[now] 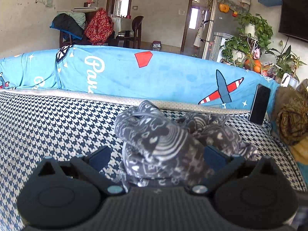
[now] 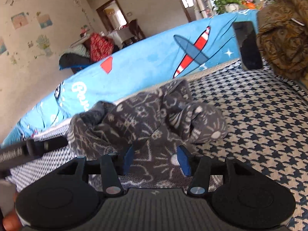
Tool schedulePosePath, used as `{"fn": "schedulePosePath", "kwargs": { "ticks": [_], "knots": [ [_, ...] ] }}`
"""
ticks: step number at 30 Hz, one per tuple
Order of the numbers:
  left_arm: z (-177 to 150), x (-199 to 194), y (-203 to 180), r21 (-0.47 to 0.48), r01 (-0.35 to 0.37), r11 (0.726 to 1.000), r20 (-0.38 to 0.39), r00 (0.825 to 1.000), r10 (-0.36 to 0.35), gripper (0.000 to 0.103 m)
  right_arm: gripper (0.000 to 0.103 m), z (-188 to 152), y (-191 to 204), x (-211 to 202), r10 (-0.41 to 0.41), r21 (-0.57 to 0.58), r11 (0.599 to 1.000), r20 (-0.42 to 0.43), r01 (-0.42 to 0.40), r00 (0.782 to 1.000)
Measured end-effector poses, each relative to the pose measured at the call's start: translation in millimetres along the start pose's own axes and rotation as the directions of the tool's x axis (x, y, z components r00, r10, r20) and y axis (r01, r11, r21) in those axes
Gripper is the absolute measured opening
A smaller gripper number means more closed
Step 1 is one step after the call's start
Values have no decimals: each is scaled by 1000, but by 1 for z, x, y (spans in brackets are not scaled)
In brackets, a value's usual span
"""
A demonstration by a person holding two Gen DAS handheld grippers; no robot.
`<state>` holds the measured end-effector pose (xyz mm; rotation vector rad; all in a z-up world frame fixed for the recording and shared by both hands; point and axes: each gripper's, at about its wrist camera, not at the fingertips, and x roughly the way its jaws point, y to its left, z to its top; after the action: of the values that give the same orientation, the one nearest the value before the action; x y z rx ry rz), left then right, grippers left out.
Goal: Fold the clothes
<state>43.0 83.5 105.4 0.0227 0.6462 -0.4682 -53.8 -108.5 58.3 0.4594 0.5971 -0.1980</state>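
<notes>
A crumpled dark grey garment with a white pattern (image 1: 163,146) lies bunched on the houndstooth sofa seat (image 1: 57,127). My left gripper (image 1: 156,154) is open, its blue fingers wide apart on either side of the bunch. In the right wrist view the same garment (image 2: 146,119) lies heaped, and my right gripper (image 2: 156,159) has its blue fingers partly open with a flat part of the cloth between them. The left gripper's body (image 2: 28,150) shows at the left edge of that view.
A blue blanket with a plane print (image 1: 154,73) covers the sofa back. A black phone (image 1: 259,104) leans against it at the right. A brown patterned cushion or garment (image 1: 292,113) sits at the sofa's right end. Plants and furniture stand behind.
</notes>
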Motion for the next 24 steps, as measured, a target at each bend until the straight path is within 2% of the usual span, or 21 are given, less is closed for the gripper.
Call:
{"fn": "schedulePosePath", "kwargs": {
  "ticks": [3, 5, 7, 8, 11, 15, 19, 24],
  "knots": [
    [-1, 14, -1, 11, 4, 1000, 1, 1000, -4, 103, 49, -12, 12, 16, 11, -75, 997, -94, -18, 995],
    [-7, 31, 3, 23, -14, 1000, -49, 999, 15, 103, 49, -18, 18, 24, 13, -113, 993, -142, -29, 990],
    [-15, 53, 14, -35, -56, 998, -164, 985, 49, 103, 49, -23, 22, 29, 26, -134, 990, -178, -51, 984],
    [-17, 62, 22, -75, -61, 995, -206, 977, 45, 103, 49, -24, 23, 31, 34, -144, 988, -198, -64, 980],
    [-22, 75, 48, -190, -52, 980, -269, 963, -1, 103, 50, -27, 27, 31, 86, -161, 979, -237, -126, 968],
    [-26, 73, 62, -213, -55, 976, -284, 959, -7, 103, 51, -18, 19, 16, 125, -139, 979, -165, -149, 978],
    [-31, 71, 65, -198, -57, 979, -286, 958, -2, 103, 54, -5, 4, 5, 114, -25, 993, -51, -115, 992],
    [-32, 68, 68, -200, -57, 978, -287, 958, -3, 103, 67, 7, 2, 7, 88, 78, 993, 40, -91, 995]
  ]
}}
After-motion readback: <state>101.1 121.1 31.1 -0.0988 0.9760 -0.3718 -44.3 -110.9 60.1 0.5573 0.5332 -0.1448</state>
